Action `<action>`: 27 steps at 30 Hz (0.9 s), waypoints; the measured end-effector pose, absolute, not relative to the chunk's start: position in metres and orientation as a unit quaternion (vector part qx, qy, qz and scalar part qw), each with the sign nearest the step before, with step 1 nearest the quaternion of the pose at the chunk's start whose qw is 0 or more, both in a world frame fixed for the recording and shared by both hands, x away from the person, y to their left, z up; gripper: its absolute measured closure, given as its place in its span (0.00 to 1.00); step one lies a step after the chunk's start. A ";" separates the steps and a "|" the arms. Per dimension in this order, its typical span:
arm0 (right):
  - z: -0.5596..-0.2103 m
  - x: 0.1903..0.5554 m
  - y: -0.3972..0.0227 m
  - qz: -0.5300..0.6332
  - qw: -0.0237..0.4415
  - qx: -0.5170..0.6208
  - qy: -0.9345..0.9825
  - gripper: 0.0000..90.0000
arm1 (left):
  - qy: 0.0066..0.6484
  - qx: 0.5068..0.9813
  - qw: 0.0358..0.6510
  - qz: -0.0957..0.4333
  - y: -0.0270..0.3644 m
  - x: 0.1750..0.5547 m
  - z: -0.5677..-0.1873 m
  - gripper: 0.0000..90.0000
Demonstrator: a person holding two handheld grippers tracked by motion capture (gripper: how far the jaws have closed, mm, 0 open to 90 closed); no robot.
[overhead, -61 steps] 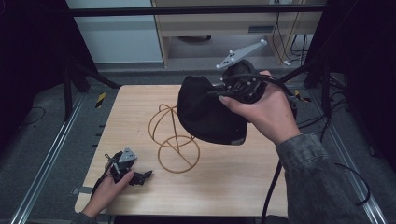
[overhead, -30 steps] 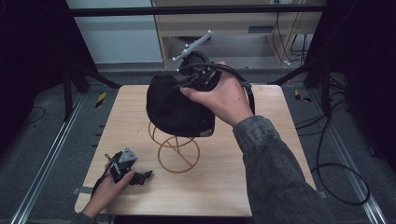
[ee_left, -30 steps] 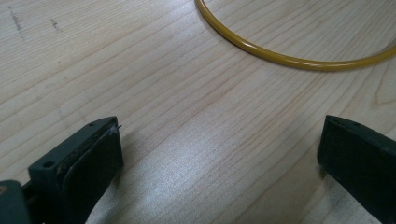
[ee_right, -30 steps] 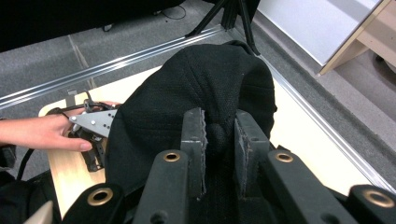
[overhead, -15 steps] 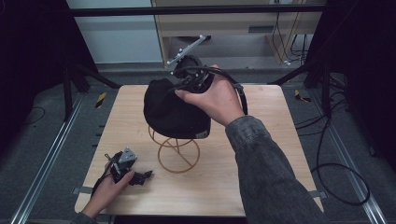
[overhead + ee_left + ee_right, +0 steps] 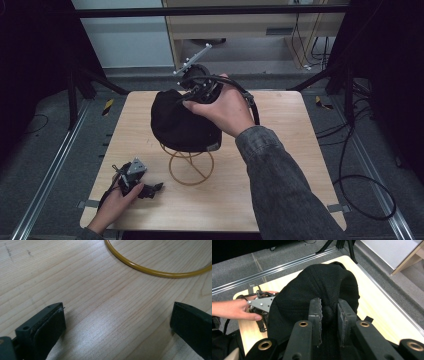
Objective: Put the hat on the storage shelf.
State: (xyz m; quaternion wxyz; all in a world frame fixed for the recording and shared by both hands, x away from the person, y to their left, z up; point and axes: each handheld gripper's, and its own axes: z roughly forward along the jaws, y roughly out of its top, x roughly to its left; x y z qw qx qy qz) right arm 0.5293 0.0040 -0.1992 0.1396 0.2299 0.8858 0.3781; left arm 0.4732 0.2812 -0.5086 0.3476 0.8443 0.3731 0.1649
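A black cap point(image 6: 180, 122) hangs over a yellow wire stand point(image 6: 191, 167) at the middle of the wooden table point(image 6: 280, 165). My right gripper point(image 6: 196, 92) is shut on the cap at its top, and in the right gripper view its jaws pinch the crown's button point(image 6: 327, 312) with the cap point(image 6: 312, 290) drooping beyond them. My left gripper point(image 6: 150, 189) rests on the table at the front left, open. In the left gripper view its fingers point(image 6: 47, 325) stand wide apart over bare wood, short of the stand's base ring point(image 6: 155, 271).
A shelf unit point(image 6: 240, 25) stands behind the table. Cables point(image 6: 360, 185) trail over the floor at the right. Metal rails point(image 6: 47, 175) run along both sides. Yellow-black tape point(image 6: 107, 106) marks the floor at the left.
My right gripper has carried the cap leftwards and down, from high at the right to over the wire stand. The left gripper has stayed put.
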 end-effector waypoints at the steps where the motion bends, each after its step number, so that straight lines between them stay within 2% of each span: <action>1: -0.199 0.529 0.004 0.378 0.139 0.230 0.886 0.84 | 0.373 0.844 0.348 0.165 0.281 0.473 -0.509 0.00; 27: -0.220 0.531 0.012 0.364 0.123 0.226 0.895 0.83 | 0.373 0.844 0.348 0.165 0.281 0.473 -0.509 0.00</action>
